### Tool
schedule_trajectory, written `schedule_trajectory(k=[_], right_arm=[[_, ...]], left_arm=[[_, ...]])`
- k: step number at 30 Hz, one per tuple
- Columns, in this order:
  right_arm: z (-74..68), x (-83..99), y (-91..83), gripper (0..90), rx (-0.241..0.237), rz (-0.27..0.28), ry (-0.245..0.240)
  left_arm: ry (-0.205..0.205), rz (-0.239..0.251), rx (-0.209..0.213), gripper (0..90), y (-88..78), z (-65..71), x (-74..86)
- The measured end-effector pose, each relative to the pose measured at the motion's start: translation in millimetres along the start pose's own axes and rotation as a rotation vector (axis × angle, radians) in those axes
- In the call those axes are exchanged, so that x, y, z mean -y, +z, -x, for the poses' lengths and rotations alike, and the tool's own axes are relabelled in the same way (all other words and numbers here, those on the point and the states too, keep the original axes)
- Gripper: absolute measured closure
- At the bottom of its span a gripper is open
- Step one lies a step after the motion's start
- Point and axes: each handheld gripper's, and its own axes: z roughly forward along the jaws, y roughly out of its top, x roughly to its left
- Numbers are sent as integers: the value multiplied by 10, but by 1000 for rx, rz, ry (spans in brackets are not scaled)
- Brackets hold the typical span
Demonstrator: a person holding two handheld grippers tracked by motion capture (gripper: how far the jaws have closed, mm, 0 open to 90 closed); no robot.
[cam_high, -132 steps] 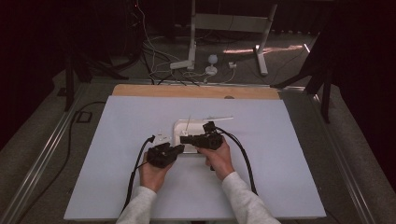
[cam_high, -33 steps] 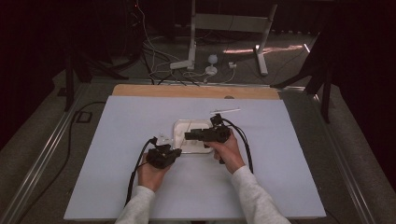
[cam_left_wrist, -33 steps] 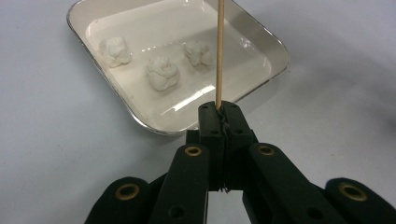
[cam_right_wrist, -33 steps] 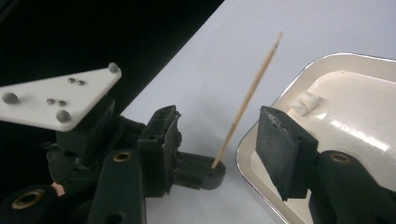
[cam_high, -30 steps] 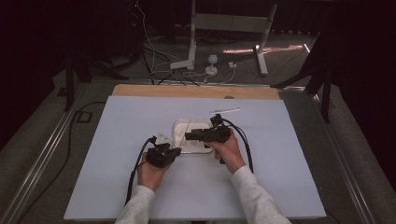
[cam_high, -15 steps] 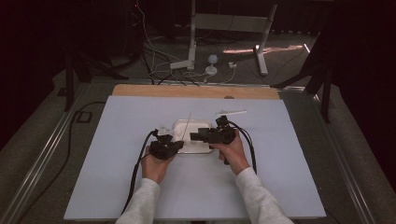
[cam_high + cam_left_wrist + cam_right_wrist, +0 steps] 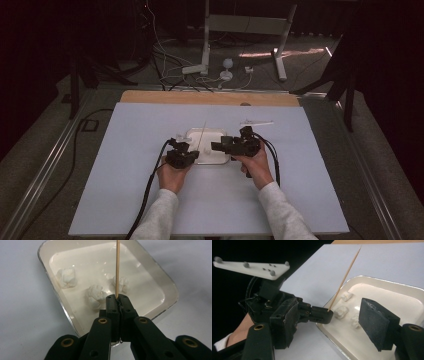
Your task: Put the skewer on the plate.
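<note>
My left gripper [image 7: 117, 298] is clenched on a thin wooden skewer [image 7: 116, 267], pinching its lower end between the two jaw tips. The skewer rises from the jaws at a slant, its pointed end high above the white tray [image 7: 160, 282]. In the high view the left gripper [image 7: 192, 154] sits at the tray's left edge, with the skewer [image 7: 202, 136] leaning over the tray [image 7: 212, 157].

The tray rests on the pale blue surface [image 7: 125, 150], roughly at its middle. Three white marshmallow pieces [image 7: 96, 293] lie inside it, apart from one another; one sits just behind the skewer in the left gripper view, though whether the two touch I cannot tell.

My right gripper [image 7: 216, 146] is released: its jaws have just been opening, and nothing is between them. It points level from the tray's right side toward the left gripper [image 7: 322, 315]. In the right gripper view, one jaw pad [image 7: 377, 325] hangs over the tray [image 7: 402, 290], clear of the marshmallow pieces [image 7: 342, 311] below it.

A small clear plastic item [image 7: 256, 122] lies on the surface beyond the right hand [image 7: 257, 167], well apart from the tray.
</note>
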Motion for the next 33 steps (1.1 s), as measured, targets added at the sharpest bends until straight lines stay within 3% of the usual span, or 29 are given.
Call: schedule_trajectory(k=[10, 18, 24, 28, 33], right_arm=[[32, 67, -64, 302, 16, -4, -1], [67, 108, -156, 286, 44, 1, -1], [60, 134, -298, 244, 67, 9, -30], [34, 152, -425, 192, 90, 24, -50], [38, 247, -625, 164, 143, 56, -68]], left_arm=[[-32, -18, -15, 880, 56, 2, 18], [-41, 25, -22, 644, -10, -6, 24], [-31, 133, 68, 440, -242, -52, 25], [-11, 196, 89, 276, -501, -108, 31], [10, 282, 89, 159, -859, -220, 93]])
